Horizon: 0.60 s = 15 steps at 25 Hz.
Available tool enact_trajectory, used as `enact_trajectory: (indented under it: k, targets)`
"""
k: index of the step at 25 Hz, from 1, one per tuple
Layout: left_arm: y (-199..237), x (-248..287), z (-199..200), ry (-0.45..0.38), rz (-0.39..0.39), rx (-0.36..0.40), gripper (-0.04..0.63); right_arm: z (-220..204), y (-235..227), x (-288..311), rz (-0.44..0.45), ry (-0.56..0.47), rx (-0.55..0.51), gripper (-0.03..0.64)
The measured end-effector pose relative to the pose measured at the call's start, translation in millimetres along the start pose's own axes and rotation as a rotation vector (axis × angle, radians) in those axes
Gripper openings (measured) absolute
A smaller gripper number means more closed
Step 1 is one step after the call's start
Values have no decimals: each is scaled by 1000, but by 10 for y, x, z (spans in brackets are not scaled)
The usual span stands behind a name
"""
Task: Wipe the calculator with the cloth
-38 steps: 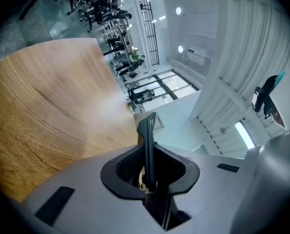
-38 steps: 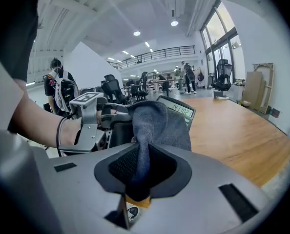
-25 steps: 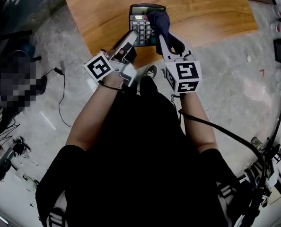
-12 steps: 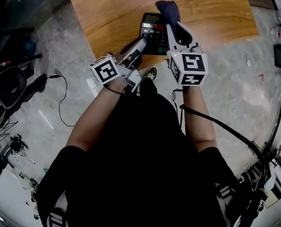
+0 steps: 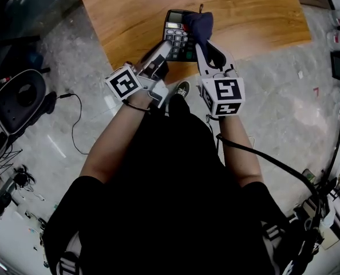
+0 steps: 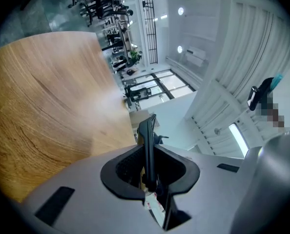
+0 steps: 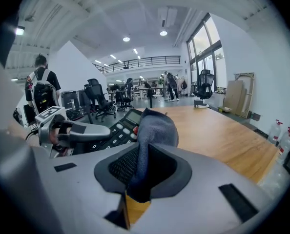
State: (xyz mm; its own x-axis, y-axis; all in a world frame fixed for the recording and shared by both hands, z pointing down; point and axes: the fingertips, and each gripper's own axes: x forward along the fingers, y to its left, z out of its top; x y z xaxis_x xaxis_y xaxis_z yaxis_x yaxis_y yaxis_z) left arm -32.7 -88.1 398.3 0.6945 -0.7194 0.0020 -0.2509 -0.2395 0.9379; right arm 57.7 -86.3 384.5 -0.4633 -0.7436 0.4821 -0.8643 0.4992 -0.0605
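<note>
Head view: our right gripper, pinching the cloth, is back from past the top edge onto the upper right of the calculator, which our left gripper clamps at the table's near edge, so we judge the wipe mid-stroke.

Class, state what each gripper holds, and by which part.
The left gripper clamps the calculator by its near edge; the right gripper pinches the cloth by one end, the rest bunched beyond the jaws.

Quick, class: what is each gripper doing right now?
Left gripper: jaws closed on the calculator, gripping its edge.
Right gripper: jaws closed on the cloth.
</note>
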Motion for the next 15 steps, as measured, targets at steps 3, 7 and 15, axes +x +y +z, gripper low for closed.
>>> enact_trajectory:
  k: [3,7,15]
  targets:
    - [-4,-18,42,-28,8,-13,71,-149,176,-139,28,22,7,58]
    - [12,25,93,-40,20,6,72,-222,476,-216,103,38,2,59]
    - [48,85,11,2,16,20,72,39,771,-103,203,-19,0,58]
